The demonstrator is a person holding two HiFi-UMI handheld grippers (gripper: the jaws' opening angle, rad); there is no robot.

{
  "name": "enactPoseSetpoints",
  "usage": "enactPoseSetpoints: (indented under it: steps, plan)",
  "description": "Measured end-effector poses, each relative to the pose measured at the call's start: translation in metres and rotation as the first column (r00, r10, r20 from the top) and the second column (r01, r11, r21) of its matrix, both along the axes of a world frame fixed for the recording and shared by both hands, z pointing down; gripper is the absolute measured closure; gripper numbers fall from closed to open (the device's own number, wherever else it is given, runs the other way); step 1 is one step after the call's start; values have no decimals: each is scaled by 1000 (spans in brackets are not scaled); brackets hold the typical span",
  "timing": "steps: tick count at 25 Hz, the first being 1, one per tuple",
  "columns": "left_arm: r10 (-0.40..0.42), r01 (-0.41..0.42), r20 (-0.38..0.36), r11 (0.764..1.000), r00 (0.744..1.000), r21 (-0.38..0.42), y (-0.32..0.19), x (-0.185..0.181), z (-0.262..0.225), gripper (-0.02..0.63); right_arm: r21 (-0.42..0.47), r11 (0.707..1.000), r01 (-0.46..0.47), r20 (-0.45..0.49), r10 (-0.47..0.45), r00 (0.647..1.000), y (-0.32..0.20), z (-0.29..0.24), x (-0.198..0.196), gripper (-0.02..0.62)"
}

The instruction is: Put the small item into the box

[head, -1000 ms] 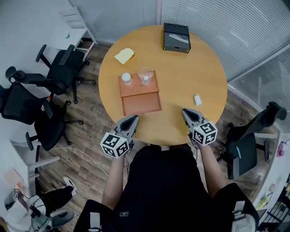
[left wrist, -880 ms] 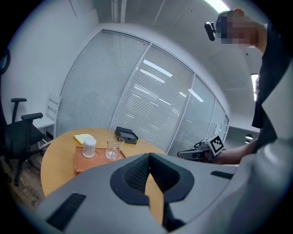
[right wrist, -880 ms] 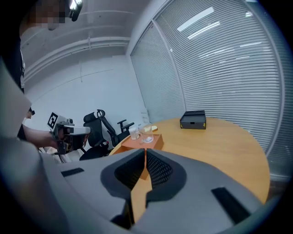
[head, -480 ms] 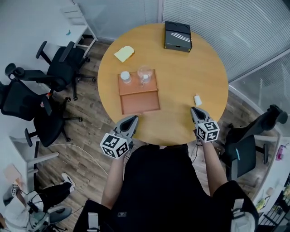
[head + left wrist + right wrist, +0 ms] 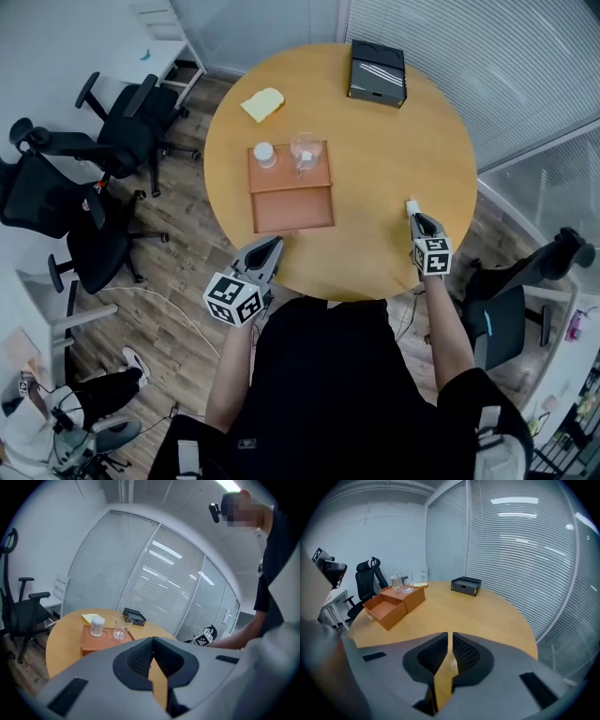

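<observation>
- The right gripper (image 5: pixel 417 219) is being held over the table's (image 5: pixel 375 150) right edge, nose tilted down, jaws pressed together with just a thin slit showing between them, and nothing is being gripped.
- The small item (image 5: pixel 411 207), a little white block, is being left flat on the wood right at that gripper's tips. Can't tell from the head view if it's being touched or not.
- In the right gripper view a pale smudge is being picked up through the slit, too blurry to name.
- The left gripper (image 5: pixel 274 244) is being held at the near edge of the table, just in front of the orange box (image 5: pixel 292 211), jaws closed tip to tip and empty.
- The orange box is being shown with its near compartment open and bare. It's well apart from the small item, off to the left of it.
- On the far, raised part of that box a white bottle (image 5: pixel 264 155) and a clear glass (image 5: pixel 304 153) are being stood side by side, both upright.
- A yellow pad thing (image 5: pixel 262 103) is being left on the table beyond the box, and a black box (image 5: pixel 377 72) is being parked at the far edge by the blinds.
- Black office chairs (image 5: pixel 112 150) are being parked on the floor to the left of the table.
</observation>
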State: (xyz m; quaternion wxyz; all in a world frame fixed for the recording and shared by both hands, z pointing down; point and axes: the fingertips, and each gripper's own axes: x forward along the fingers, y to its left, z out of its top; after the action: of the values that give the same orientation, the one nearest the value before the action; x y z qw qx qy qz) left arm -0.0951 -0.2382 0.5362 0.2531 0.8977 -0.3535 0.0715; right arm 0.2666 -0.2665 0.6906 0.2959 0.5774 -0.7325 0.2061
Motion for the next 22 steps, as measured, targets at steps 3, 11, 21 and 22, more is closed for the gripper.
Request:
enactPoseSetpoints:
  steps: [3,11,21,22]
  plan:
    - [2,-2,-2,1000,1000,-1,-2,-2,0,600,-34,999,-3,-42,2,999,-5,14,8,585]
    - [3,-3,-4,1000,1000,-1,0,-5,2,600,-144,989,21,-128,-39,991,-10,51,18,442]
    - [-3,3,5,1000,1000,-10,5,-10,4,600,-253,968,13,-141,-50,989,-18,78,24,409]
    - [-4,4,7,1000,1000,-12,5,-10,4,600,-253,967,12,-138,-48,989,-20,80,24,397]
